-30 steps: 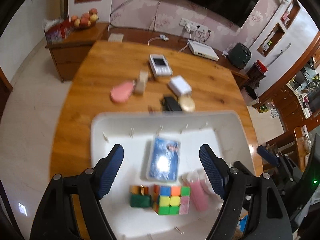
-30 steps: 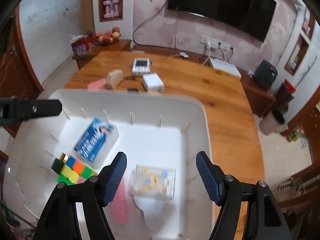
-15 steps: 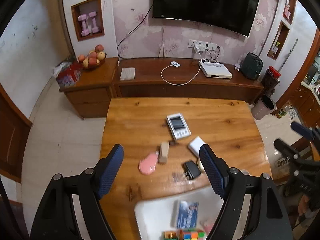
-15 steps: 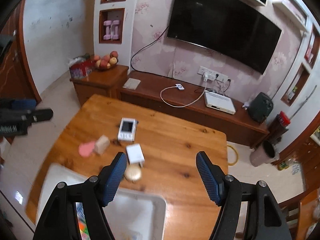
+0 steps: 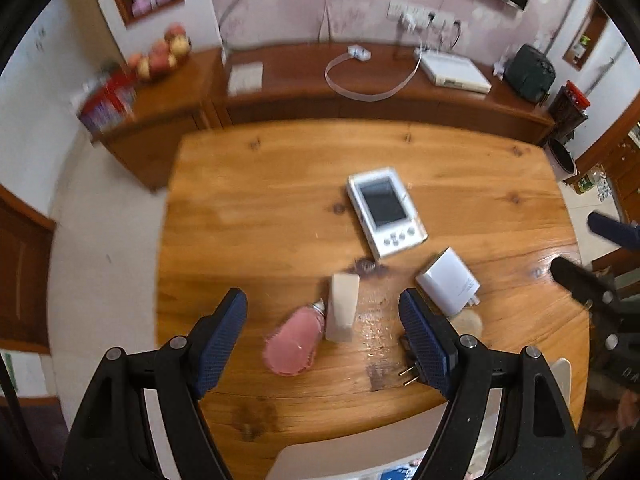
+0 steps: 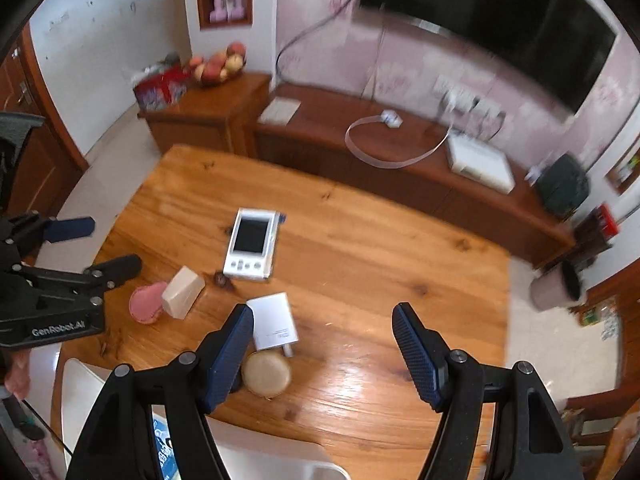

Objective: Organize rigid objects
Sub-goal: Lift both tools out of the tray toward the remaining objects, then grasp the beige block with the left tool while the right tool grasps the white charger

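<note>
Both tools, the left tool (image 5: 322,338) and right tool (image 6: 322,350), hang wide open and empty over the bench (image 5: 260,208), so each should centre on one item, say the pink case (image 5: 294,342) or round compact (image 6: 266,374), before closing.

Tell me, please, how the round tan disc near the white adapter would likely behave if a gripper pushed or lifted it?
The round tan disc lies flat on the wooden table, so it would probably slide rather than roll. Its low profile leaves the fingers little edge to catch. It looks small and likely light; whether it is rigid, I cannot tell.
</note>
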The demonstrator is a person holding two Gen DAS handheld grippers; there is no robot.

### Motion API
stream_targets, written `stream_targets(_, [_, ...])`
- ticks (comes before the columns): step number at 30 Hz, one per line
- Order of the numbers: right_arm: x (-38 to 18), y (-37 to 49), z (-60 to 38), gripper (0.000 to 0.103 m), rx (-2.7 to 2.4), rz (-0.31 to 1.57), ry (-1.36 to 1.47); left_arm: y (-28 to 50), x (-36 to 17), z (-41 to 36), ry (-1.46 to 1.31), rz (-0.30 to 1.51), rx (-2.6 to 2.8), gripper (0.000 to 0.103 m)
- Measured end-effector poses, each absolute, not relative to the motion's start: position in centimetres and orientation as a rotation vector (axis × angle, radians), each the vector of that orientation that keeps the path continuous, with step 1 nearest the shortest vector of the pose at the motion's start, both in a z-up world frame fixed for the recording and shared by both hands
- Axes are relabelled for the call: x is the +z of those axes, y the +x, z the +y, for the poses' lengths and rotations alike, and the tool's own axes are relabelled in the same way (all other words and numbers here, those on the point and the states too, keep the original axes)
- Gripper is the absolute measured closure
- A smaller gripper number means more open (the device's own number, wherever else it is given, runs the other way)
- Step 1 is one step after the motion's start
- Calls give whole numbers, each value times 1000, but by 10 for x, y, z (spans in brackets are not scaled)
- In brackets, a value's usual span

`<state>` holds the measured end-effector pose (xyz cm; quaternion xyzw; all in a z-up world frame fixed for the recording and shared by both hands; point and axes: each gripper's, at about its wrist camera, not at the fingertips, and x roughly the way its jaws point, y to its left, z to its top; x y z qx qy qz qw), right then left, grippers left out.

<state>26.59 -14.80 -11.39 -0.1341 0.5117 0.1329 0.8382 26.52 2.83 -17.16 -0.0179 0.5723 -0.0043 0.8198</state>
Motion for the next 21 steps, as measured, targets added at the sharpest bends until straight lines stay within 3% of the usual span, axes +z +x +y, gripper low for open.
stream_targets(8, [-191, 292, -135, 30, 354, 1254, -249, 283, -215, 19, -45, 1300, -25, 22])
stream_targets(16, [-230, 298, -123, 30, 381, 1338, -289, 287, -237, 11, 17, 1320, -11, 24])
stream_targets(19, [-236, 299, -122, 30, 392, 1358, -278, 290, -242, 10, 25, 1324, -17, 32])
stream_targets(21, [-241, 300, -120, 30, 396, 1368, -277, 291, -246, 8, 23, 1332, -26, 44])
